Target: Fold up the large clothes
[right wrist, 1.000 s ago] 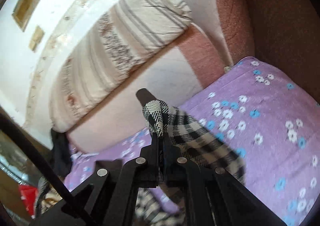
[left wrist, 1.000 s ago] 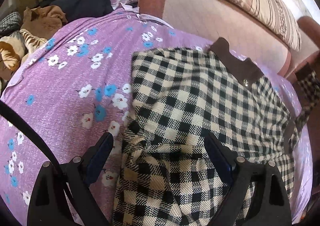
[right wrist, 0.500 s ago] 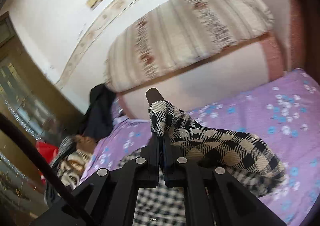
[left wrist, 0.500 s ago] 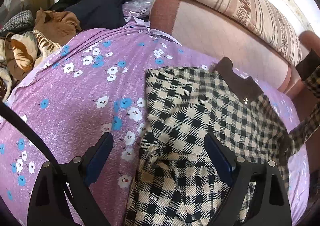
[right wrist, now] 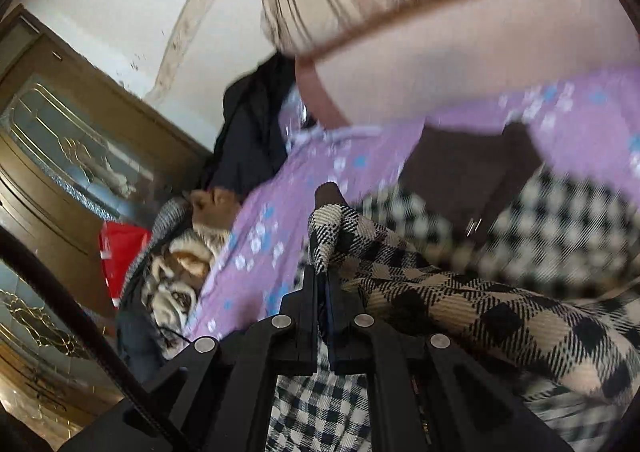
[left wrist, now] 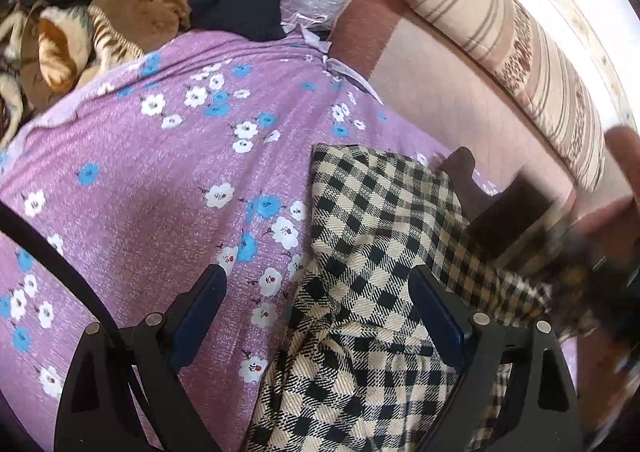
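At the frame's right edge, the right gripper [left wrist: 608, 272] blurs, clamping the checked garment [left wrist: 372, 236].

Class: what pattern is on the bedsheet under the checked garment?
Purple bedsheet with white and blue flowers; clearest in the left wrist view.

Bed surface covered by a purple floral sheet [left wrist: 160, 180], bounded on its far side by a pink padded headboard [left wrist: 452, 100] topped with a striped bolster [left wrist: 520, 52]. A black-and-cream checked garment [left wrist: 368, 236] lies spread directly on the sheet. A heap of dark, brown and striped clothes [left wrist: 152, 4] occupies the sheet's far corner.
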